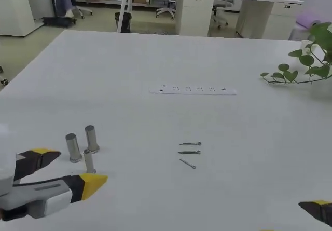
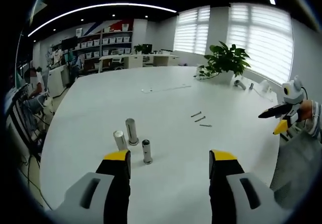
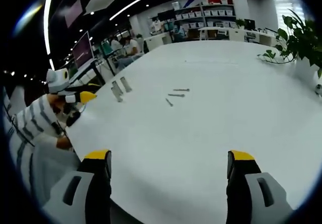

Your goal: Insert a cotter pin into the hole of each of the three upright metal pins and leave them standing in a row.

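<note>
Yellow-tipped jaws of the left gripper [image 2: 170, 157] are seen spread wide apart, with nothing held between them. Just ahead of those jaws, toward the left one, three metal pins [image 2: 132, 131] are stood upright in a tight cluster on the white table [image 2: 166, 90]. The smallest pin [image 2: 146, 151] is set nearest the tips but apart from them. Further ahead, on the right-jaw side, three cotter pins [image 2: 200, 119] are laid flat, close together and well apart from the metal pins. The right gripper [image 3: 170, 158] is likewise held wide open and empty near the table's edge. The cotter pins are seen well ahead of its jaws, and the metal pins off to its left. Beyond the cotter pins a white power strip [image 1: 192, 90] is laid, and a plant [image 1: 311, 54] is placed far ahead on the right gripper's side.
</note>
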Tool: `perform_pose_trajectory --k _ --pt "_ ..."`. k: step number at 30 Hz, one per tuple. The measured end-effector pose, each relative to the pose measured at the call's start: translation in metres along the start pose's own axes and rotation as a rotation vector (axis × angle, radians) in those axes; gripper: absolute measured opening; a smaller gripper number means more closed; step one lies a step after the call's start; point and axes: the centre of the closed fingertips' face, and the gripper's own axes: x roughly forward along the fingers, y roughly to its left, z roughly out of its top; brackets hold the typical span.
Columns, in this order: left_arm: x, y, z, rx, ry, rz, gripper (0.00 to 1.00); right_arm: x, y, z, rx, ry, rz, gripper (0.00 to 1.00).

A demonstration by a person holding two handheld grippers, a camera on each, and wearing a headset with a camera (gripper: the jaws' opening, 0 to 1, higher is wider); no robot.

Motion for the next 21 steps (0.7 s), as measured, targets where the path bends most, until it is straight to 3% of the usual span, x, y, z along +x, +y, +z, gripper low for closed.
perform_pose_trajectory --k 9,21 --pt "0.018 0.014 0.001 0.058 0.009 0.026 0.49 0.004 0.000 -0.005 0.013 0.015 0.005 0.97" --pt "0.038 0.027 -0.006 0.029 0.047 0.026 0.44 0.004 -0.003 -0.007 0.029 0.026 -0.003 0.96"
